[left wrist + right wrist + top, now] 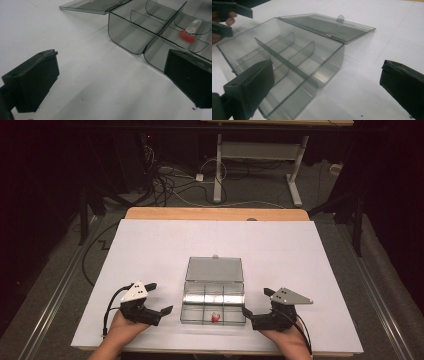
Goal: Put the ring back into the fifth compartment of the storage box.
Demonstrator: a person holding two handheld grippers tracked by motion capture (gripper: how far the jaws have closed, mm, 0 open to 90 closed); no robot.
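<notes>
Grippers flank the clear divided box (214,302) at the table's (150,240) near middle, lid flat behind; left gripper (161,299) and right gripper (254,306) both gape, jaws released, grasping nothing; a red-based piece (215,317) sits in a near compartment

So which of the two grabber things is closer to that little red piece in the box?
The right gripper, though not by much. It sits just beside the box's right edge, near the red piece in the front middle compartment. The left gripper waits off the box's left side, slightly farther away.
</notes>
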